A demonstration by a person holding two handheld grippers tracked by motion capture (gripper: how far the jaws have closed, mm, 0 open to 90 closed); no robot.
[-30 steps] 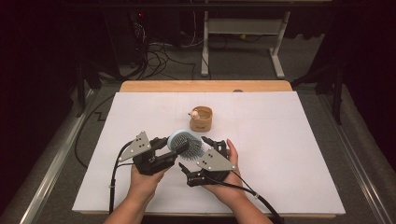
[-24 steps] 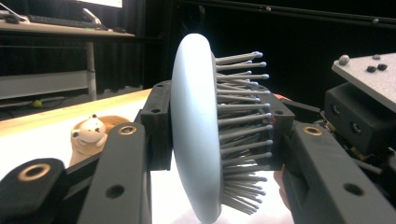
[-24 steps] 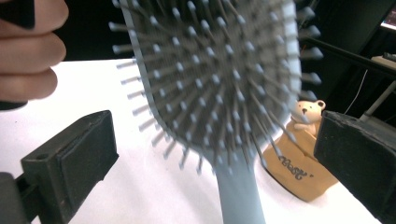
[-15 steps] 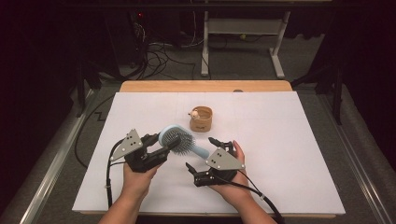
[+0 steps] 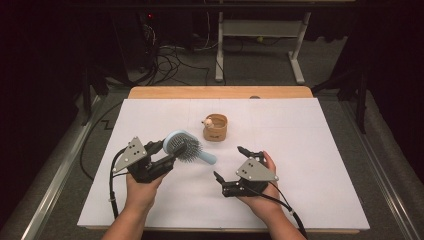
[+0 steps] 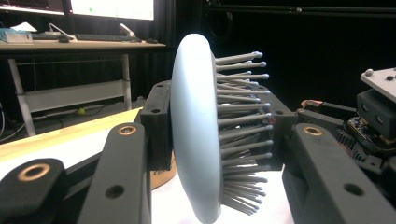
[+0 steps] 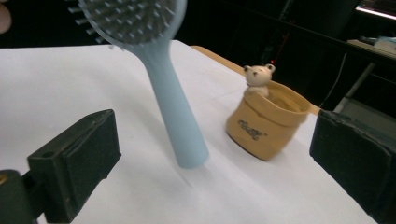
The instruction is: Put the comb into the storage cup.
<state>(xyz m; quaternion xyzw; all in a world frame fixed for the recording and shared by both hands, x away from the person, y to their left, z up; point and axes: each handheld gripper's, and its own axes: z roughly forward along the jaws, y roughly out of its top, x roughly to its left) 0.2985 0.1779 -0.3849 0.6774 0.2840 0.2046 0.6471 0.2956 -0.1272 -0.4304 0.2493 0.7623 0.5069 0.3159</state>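
**Hairbrush held in my left gripper, not yet in the pot**

The hairbrush (image 5: 182, 147) is off the table, clamped by its round head between the jaws of my left gripper (image 5: 167, 159). In the left gripper view one pad sits on the smooth back of the head and the other presses into the bristles (image 6: 240, 116). The head is on edge, and the handle slopes down to the right with its tip close over the white sheet, in front of the pot.

The pot (image 5: 215, 127), a small tan one with a bear figure (image 7: 259, 74) on its rim, stands upright beyond the handle tip and a little to the right, apart from it. Nothing of the brush is inside it.

Judgement: pick-up done. If the brush is bound for the pot, the carry and the lowering are both left.

Pose: my left hand (image 5: 142, 187) is left of the pot and nearer me, gripper pointing right. My right gripper (image 5: 227, 162) lies near the sheet in front of the pot, slightly right, jaws apart and empty, aimed at the handle and pot.
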